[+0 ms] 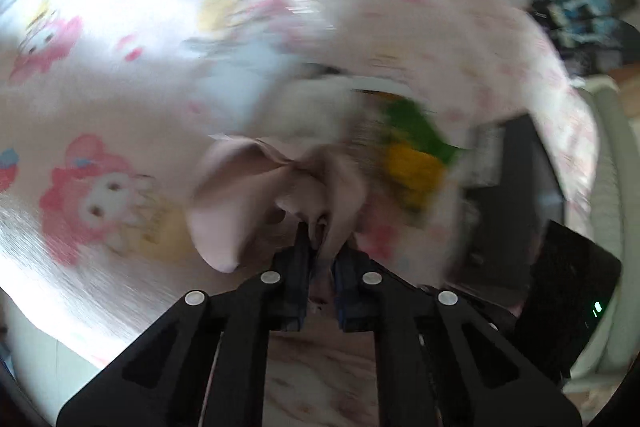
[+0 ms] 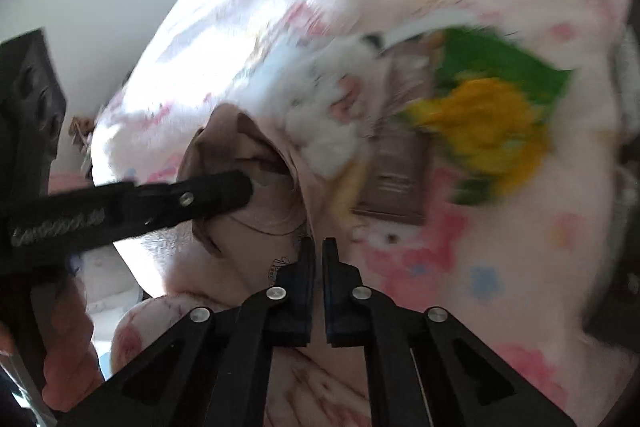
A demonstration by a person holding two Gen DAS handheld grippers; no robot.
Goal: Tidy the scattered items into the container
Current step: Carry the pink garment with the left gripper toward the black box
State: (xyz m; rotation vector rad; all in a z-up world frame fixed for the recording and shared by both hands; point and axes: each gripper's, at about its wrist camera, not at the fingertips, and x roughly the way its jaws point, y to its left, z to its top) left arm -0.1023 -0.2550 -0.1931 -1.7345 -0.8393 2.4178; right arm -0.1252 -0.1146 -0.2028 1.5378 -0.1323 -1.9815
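Far left in the left wrist view, printed sheet (image 1: 100,67) spread under everything. Next, pale pink cloth (image 1: 248,187), bunched and raised off the sheet, pinched in the left gripper (image 1: 322,239), fingers narrow and pressed on a fold of it. Behind and to the right, blurred: white plush (image 1: 308,107), then a green-yellow thing (image 1: 416,155), both lying on the sheet. At the far right edge, a ribbed white wall (image 1: 608,167), perhaps the container, but too little shown to tell. In the right wrist view, from the left: a hand (image 2: 60,327) around the left tool's handle, its black finger reaching into the cloth; then the right gripper (image 2: 319,241), fingers drawn almost together with only a slit between, tips just beside the cloth's lower edge; hard to say whether any fabric is caught there. Further right, plush, brown packet (image 2: 400,167) and green-yellow thing lying close together, touching or overlapping, on the sheet. Judged from this: early in the tidying. Cloth in hand but not yet stowed; plush, packet and green-yellow thing apparently untouched and left to gather. Nothing seen inside any container. Ahead, likely: carrying the cloth over, dropping it in, then returning for the other three.
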